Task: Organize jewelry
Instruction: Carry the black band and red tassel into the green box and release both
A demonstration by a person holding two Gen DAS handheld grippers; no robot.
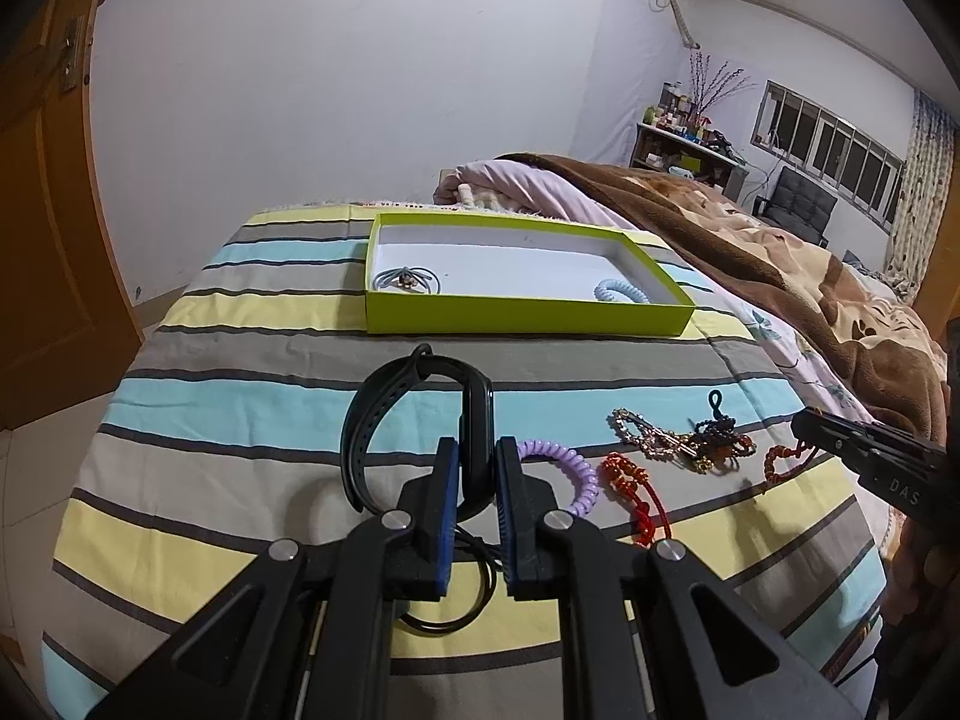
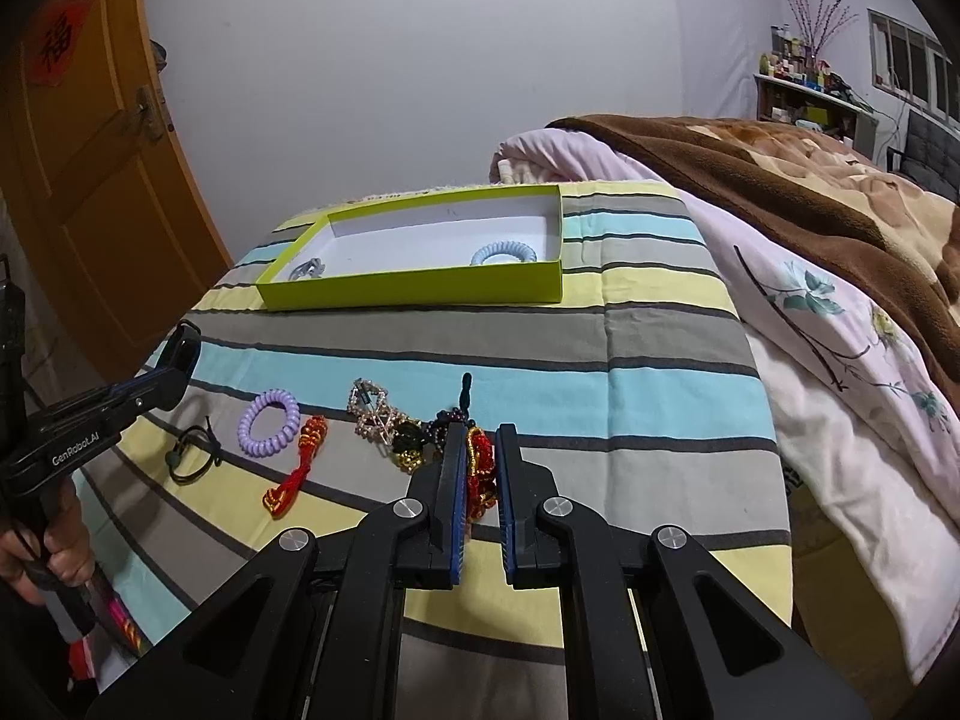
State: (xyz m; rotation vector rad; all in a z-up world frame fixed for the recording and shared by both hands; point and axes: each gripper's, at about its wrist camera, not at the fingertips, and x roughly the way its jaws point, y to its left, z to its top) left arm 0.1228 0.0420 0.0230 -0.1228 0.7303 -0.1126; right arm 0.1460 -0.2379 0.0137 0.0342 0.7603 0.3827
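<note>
My left gripper (image 1: 477,450) is shut on a black smart band (image 1: 408,420), held upright just above the striped cloth. My right gripper (image 2: 480,450) is shut on a red beaded bracelet (image 2: 480,468) at the cloth. A lime-green box (image 1: 528,315) lies ahead; it holds a grey hair tie (image 1: 407,281) and a light-blue coil tie (image 1: 621,291). On the cloth lie a purple coil tie (image 2: 270,423), a red knot charm (image 2: 300,468), a gold rhinestone piece (image 2: 372,414), dark beads (image 2: 444,420) and a black hair tie (image 2: 192,456).
The striped cloth (image 2: 660,360) covers a raised surface that drops off at left and front. A pink floral quilt (image 2: 840,360) and brown blanket (image 2: 750,168) lie to the right. An orange door (image 2: 90,180) stands at left.
</note>
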